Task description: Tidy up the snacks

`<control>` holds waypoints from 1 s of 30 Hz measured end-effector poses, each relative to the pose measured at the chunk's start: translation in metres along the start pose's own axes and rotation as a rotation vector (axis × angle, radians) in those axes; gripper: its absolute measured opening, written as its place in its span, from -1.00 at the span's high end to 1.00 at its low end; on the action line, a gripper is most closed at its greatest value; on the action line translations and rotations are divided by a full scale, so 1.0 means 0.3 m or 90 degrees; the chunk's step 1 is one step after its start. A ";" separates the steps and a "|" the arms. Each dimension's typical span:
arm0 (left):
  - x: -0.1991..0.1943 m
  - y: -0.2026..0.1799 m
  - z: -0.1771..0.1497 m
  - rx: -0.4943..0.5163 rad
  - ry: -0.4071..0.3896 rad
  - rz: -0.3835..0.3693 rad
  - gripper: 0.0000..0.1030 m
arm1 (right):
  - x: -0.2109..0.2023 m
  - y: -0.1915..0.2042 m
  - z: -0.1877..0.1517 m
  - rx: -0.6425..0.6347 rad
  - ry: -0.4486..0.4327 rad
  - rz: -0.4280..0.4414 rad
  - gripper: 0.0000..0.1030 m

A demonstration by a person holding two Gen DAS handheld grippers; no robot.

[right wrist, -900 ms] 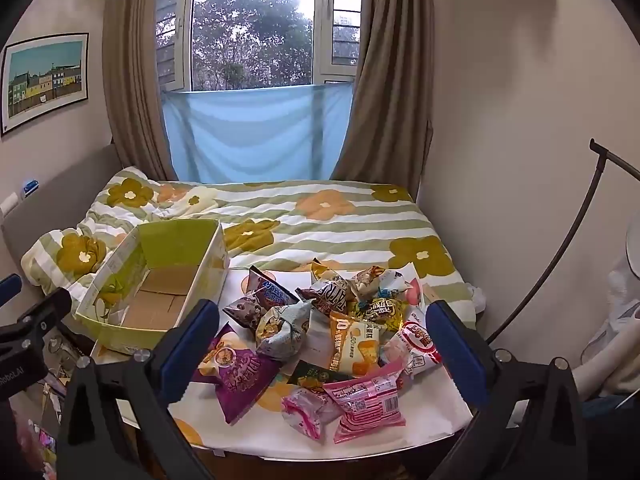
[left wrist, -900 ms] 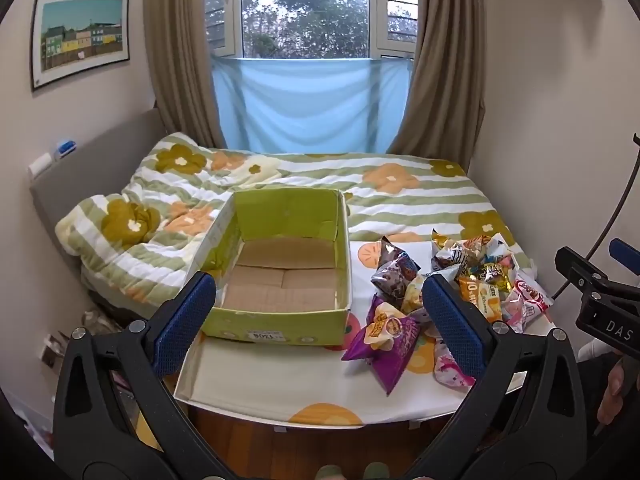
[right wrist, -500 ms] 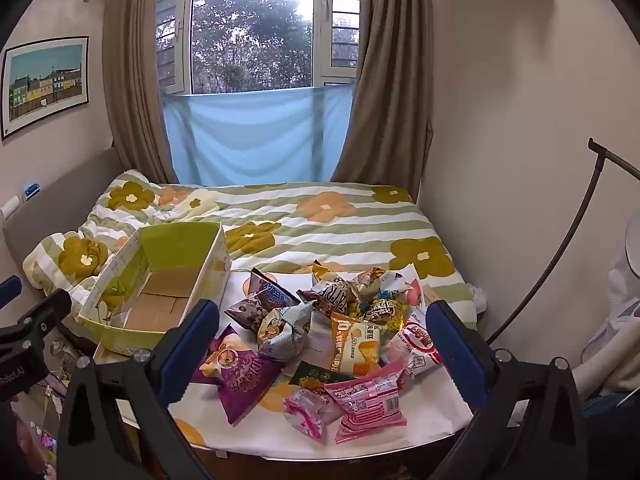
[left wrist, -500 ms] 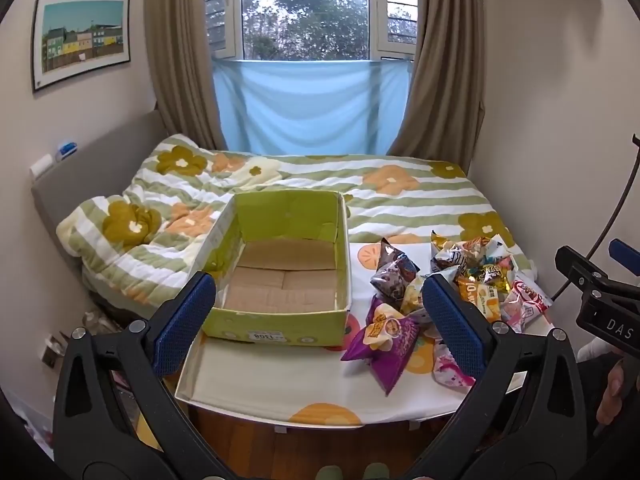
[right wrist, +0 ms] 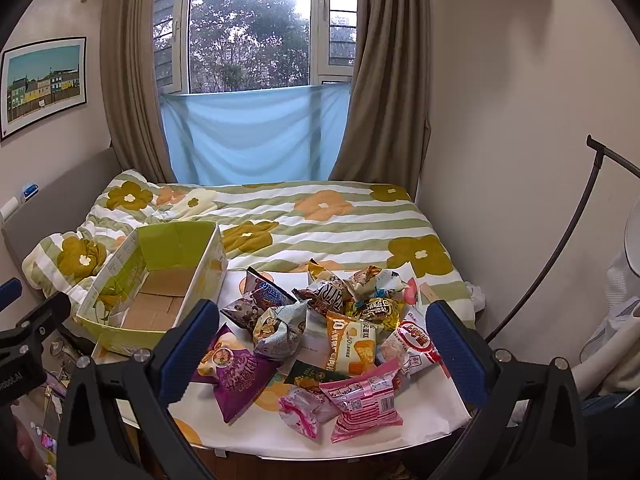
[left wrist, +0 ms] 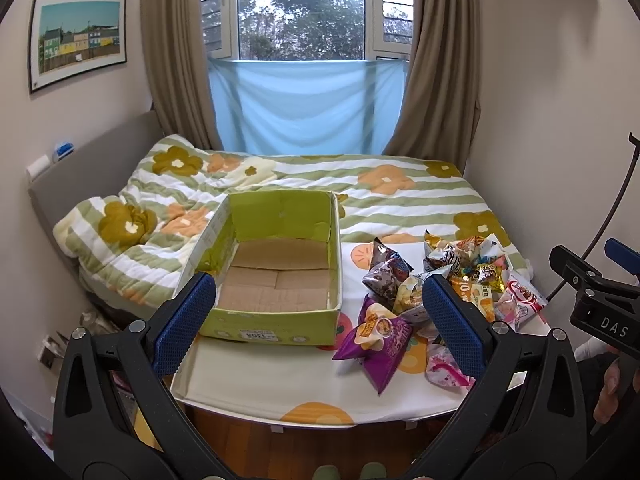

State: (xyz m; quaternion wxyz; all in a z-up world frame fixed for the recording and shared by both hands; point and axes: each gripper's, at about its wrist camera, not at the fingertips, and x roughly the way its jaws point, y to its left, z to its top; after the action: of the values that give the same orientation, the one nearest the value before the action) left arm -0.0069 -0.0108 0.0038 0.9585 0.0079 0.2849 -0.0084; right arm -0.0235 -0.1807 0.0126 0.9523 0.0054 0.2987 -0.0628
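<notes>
An empty green cardboard box (left wrist: 276, 312) (right wrist: 120, 336) stands on the left of a small white table (left wrist: 256, 376) (right wrist: 400, 432). A pile of snack bags (left wrist: 460, 276) (right wrist: 340, 320) lies to its right, with a purple bag (left wrist: 380, 336) (right wrist: 236, 376) nearest the box and a pink bag (right wrist: 364, 404) at the front. My left gripper (left wrist: 316, 324) is open and empty, held above the table's front edge before the box. My right gripper (right wrist: 320, 348) is open and empty, held above the front of the snack pile.
A bed with a green striped flower quilt (left wrist: 400, 200) (right wrist: 320, 232) lies behind the table. Walls close in on both sides. A black curved stand (right wrist: 568, 248) rises at the right. Clutter (left wrist: 92, 320) sits on the floor left of the table.
Both grippers have drifted slightly; the views shift a little. Nothing on the table has moved.
</notes>
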 end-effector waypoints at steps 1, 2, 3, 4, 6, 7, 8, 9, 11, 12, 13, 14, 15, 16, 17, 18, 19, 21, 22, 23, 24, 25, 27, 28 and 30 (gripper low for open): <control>-0.001 0.000 0.002 0.000 -0.001 -0.002 -0.99 | 0.001 0.000 0.001 0.001 0.001 0.000 -1.00; -0.005 0.002 0.004 -0.001 -0.002 -0.004 -0.99 | 0.000 -0.003 0.000 0.002 0.000 0.001 -1.00; -0.005 0.001 0.004 -0.001 -0.002 -0.005 -0.99 | -0.001 -0.004 0.001 0.003 0.000 0.000 -1.00; -0.004 0.000 0.005 -0.001 -0.002 -0.004 -0.99 | 0.000 -0.006 0.000 0.004 0.000 0.001 -1.00; -0.004 0.000 0.003 -0.002 -0.002 -0.005 -0.99 | -0.001 -0.009 0.000 0.004 0.000 0.001 -1.00; -0.004 0.000 0.003 -0.002 -0.001 -0.006 -0.99 | 0.000 -0.009 0.000 0.004 0.000 0.001 -1.00; -0.002 0.001 0.004 -0.003 0.000 -0.007 -0.99 | 0.000 -0.010 0.000 0.003 0.000 0.000 -1.00; 0.000 -0.001 0.004 -0.004 0.000 -0.007 -0.99 | 0.001 -0.011 -0.001 0.004 0.000 0.001 -1.00; 0.002 -0.001 0.004 -0.003 0.001 -0.007 -0.99 | 0.002 -0.011 -0.001 0.004 -0.001 0.002 -1.00; 0.002 -0.001 0.004 -0.003 0.001 -0.006 -0.99 | 0.002 -0.012 0.000 0.004 -0.001 0.000 -1.00; 0.002 -0.001 0.004 -0.003 0.001 -0.006 -0.99 | 0.002 -0.012 0.000 0.004 -0.001 0.000 -1.00; 0.005 -0.002 0.007 -0.003 0.002 -0.007 -0.99 | 0.003 -0.017 0.001 0.005 0.000 0.001 -1.00; 0.006 -0.003 0.008 -0.004 0.003 -0.008 -0.99 | 0.006 -0.020 0.001 0.005 0.001 0.003 -1.00; 0.010 -0.003 0.009 -0.004 0.003 -0.008 -0.99 | 0.005 -0.018 0.001 0.005 0.002 0.001 -1.00; 0.011 -0.004 0.009 -0.004 0.004 -0.008 -0.99 | 0.006 -0.020 0.000 0.003 0.002 -0.001 -1.00; 0.013 -0.004 0.010 -0.003 0.004 -0.007 -0.99 | 0.007 -0.020 -0.002 0.002 0.000 -0.001 -1.00; 0.012 -0.002 0.010 -0.003 0.005 -0.007 -0.99 | 0.007 -0.022 -0.003 0.001 0.000 0.000 -1.00; 0.013 -0.001 0.011 0.001 0.008 -0.005 -0.99 | 0.019 -0.019 -0.003 0.002 0.001 -0.001 -1.00; 0.015 -0.003 0.012 0.002 0.009 -0.004 -0.99 | 0.020 -0.022 -0.004 0.003 0.001 0.000 -1.00; 0.017 -0.005 0.013 0.003 0.010 -0.004 -0.99 | 0.022 -0.019 -0.003 0.003 0.001 0.000 -1.00; 0.016 -0.006 0.014 0.004 0.010 -0.004 -0.99 | 0.024 -0.021 -0.004 0.004 0.002 0.000 -1.00; 0.021 -0.008 0.013 0.005 0.011 -0.004 -0.99 | 0.024 -0.020 -0.004 0.004 0.002 0.000 -1.00; 0.021 -0.009 0.014 0.006 0.011 -0.003 -0.99 | 0.021 -0.017 -0.002 0.004 0.003 -0.001 -1.00; 0.021 -0.011 0.014 0.007 0.010 -0.003 -0.99 | 0.021 -0.015 -0.001 0.005 0.003 -0.001 -1.00; 0.022 -0.012 0.014 0.007 0.011 -0.004 -0.99 | 0.021 -0.015 -0.002 0.004 0.003 -0.001 -1.00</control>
State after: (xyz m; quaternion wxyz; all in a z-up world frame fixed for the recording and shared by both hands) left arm 0.0009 -0.0147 0.0035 0.9558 0.0126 0.2935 -0.0128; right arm -0.0191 -0.1859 0.0087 0.9515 0.0087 0.3008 -0.0642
